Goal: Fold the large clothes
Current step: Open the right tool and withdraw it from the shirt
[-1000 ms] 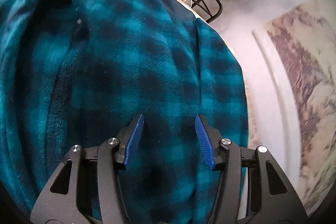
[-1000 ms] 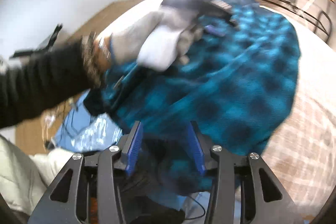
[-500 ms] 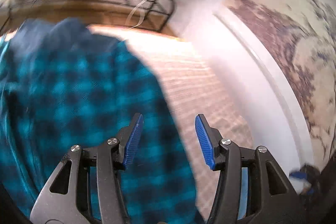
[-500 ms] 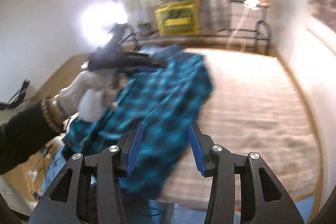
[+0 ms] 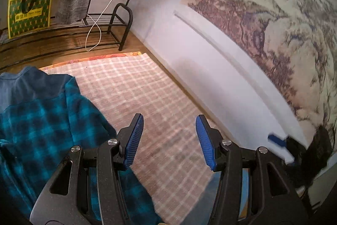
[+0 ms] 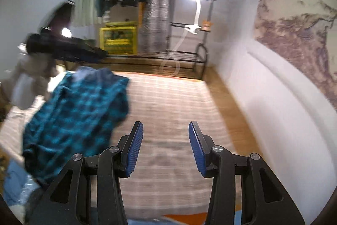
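left gripper (image 5: 169, 137): spread, empty | right gripper (image 6: 165, 146): spread, empty | shirt (image 6: 78, 117): bunched on the mat's (image 6: 168, 102) left part | risk: crooked fold, because the shirt is not flat

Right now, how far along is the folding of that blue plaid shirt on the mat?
Little looks done: the plaid shirt lies bunched and rumpled at the left side of the checked mat, with no neat fold visible. Nothing is in hand: the left tongs and right tongs are both open and empty, over bare mat. Left to do: grasp the shirt, spread it flat, then fold it.
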A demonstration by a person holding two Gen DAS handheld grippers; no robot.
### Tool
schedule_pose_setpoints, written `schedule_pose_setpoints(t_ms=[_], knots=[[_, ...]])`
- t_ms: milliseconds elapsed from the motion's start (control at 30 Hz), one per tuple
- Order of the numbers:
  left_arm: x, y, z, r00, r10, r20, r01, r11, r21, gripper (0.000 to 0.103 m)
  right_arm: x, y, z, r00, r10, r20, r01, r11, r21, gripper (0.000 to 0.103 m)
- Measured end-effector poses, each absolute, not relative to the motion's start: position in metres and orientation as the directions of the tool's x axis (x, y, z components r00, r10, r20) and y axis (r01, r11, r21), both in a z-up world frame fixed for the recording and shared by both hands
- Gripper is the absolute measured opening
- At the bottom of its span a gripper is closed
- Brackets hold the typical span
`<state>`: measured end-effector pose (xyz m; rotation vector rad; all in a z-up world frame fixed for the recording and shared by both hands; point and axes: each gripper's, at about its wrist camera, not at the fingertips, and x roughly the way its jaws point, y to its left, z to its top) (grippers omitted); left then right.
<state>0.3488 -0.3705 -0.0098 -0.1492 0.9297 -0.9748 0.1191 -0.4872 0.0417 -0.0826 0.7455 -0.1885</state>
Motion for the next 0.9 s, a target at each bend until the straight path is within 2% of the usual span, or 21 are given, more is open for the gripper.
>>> schedule_pose_setpoints(t_ms=[67,167,300,400,467,567,700,767,900], knots=[[0.339,-0.371,-0.018,0.210,-0.744,-0.634,0.659,0.587,-0.471,0.052,0.118,-0.504,0.037,0.703,-0.238,-0.670,0.195,0.971,-0.140,0.043],[0.321,-0.365,-0.025,0.190,-0.723,-0.665,0.678,0.586,-0.444,0.052,0.100,-0.542,0.039,0.699,-0.272,-0.661,0.318,0.947,-0.053,0.043],[0.297,-0.350,-0.020,0.199,-0.718,-0.667,0.687,0.587,-0.427,0.052,0.062,-0.604,0.056,0.689,-0.364,-0.626,0.527,0.845,0.089,0.043],[0.284,-0.335,-0.002,0.228,-0.724,-0.651,0.692,0.590,-0.415,0.052,0.030,-0.637,0.080,0.706,-0.408,-0.580,0.601,0.778,0.185,0.043],[0.280,-0.326,0.009,0.251,-0.723,-0.643,0.696,0.596,-0.399,0.052,0.010,-0.649,0.102,0.733,-0.419,-0.536,0.603,0.764,0.227,0.043],[0.286,-0.309,0.028,0.292,-0.715,-0.635,0.692,0.616,-0.376,0.053,0.000,-0.647,0.126,0.743,-0.452,-0.494,0.603,0.772,0.201,0.043],[0.316,-0.284,0.044,0.373,-0.708,-0.600,0.651,0.660,-0.375,0.053,0.006,-0.648,0.137,0.768,-0.406,-0.495,0.558,0.803,0.208,0.043],[0.341,-0.276,0.033,0.373,-0.703,-0.605,0.612,0.677,-0.410,0.053,0.019,-0.645,0.131,0.777,-0.361,-0.516,0.526,0.822,0.219,0.043],[0.401,-0.284,-0.029,0.325,-0.669,-0.669,0.521,0.717,-0.464,0.053,0.069,-0.629,0.103,0.782,-0.251,-0.570,0.447,0.864,0.232,0.043]])
